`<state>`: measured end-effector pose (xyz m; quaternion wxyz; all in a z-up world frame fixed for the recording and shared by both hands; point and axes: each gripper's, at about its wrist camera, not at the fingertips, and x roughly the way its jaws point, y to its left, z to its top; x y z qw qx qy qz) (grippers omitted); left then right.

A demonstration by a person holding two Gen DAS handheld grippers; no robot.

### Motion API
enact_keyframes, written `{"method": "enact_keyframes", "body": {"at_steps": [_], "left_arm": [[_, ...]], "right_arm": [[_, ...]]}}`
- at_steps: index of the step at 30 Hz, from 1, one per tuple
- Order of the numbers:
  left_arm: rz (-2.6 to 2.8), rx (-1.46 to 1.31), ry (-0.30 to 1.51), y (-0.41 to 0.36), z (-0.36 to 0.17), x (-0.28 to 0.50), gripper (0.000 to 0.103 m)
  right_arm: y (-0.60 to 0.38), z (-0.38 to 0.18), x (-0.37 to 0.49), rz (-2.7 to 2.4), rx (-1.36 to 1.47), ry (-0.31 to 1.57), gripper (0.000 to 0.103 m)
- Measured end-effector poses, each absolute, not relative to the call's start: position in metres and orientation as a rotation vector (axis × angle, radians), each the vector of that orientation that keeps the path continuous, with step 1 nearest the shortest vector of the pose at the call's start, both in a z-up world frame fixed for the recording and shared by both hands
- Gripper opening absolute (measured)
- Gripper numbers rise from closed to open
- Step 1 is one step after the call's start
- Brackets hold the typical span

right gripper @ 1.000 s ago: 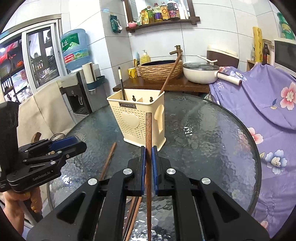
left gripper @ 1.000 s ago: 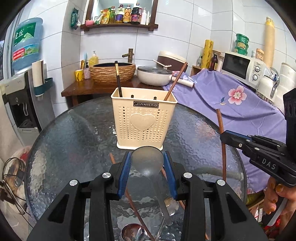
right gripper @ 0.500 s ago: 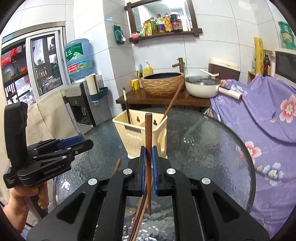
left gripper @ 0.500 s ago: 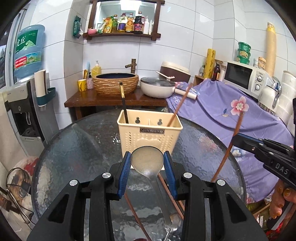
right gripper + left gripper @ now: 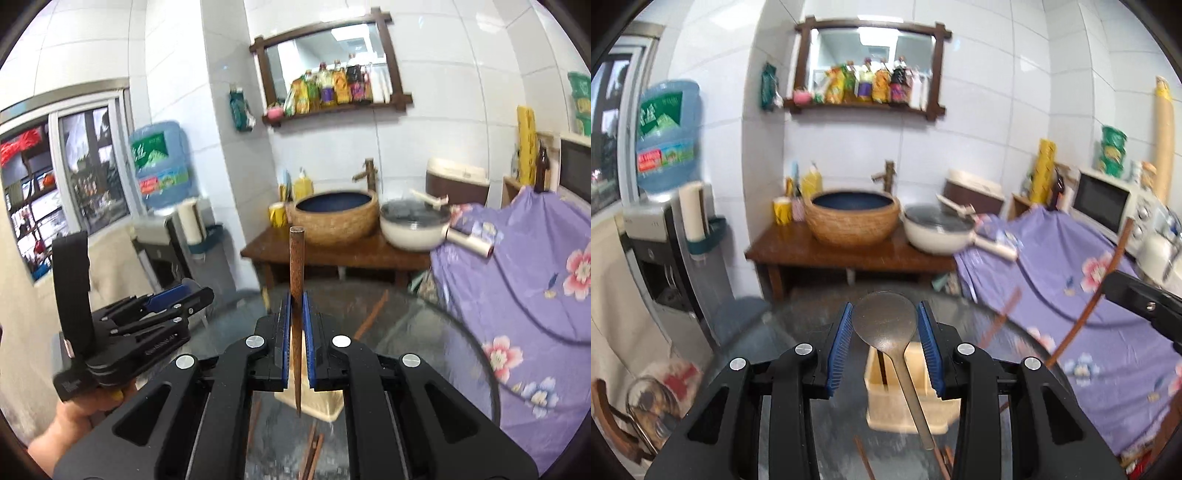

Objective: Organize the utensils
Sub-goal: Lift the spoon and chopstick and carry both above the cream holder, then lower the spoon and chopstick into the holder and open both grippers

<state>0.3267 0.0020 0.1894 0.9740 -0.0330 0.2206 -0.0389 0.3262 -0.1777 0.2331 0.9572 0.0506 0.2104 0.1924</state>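
I see the round tabletop [image 5: 798,332] of textured glass filling the lower part of both views, its dark rim curving along the right of the right wrist frame. A cream slotted basket [image 5: 886,406] stands directly on it, low in the centre of each frame. Loose brown chopsticks [image 5: 312,454] lie flat on the glass near the bottom edge, just in front of the basket; blur keeps me from counting them.

A home kitchen: white tiled walls, a woven basket-style basin [image 5: 851,218] on a wooden stand, a white microwave [image 5: 1108,206] far right, a blue water-dispenser bottle [image 5: 666,134] left.
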Motion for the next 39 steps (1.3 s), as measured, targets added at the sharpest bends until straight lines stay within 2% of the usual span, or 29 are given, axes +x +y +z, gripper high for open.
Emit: {"method": "enact_keyframes", "body": {"at_steps": [6, 14, 23, 39], "left_arm": [[0.016, -0.084, 0.401, 0.004, 0.202, 0.364, 0.035], [0.096, -0.096, 0.426, -0.001, 0.141, 0.389, 0.035], [0.083, -0.071, 0.459, -0.012, 0.1, 0.385, 0.035], [0.044, 0.004, 0.529, -0.028, 0.059, 0.385, 0.035]], "right_arm": [[-0.172, 0.261, 0.351, 0.323, 0.118, 0.358, 0.007], [-0.164, 0.2, 0.376, 0.273, 0.119, 0.417, 0.007], [-0.171, 0.141, 0.386, 0.264, 0.143, 0.486, 0.008], [-0.176, 0.119, 0.389, 0.25, 0.147, 0.512, 0.008]]}}
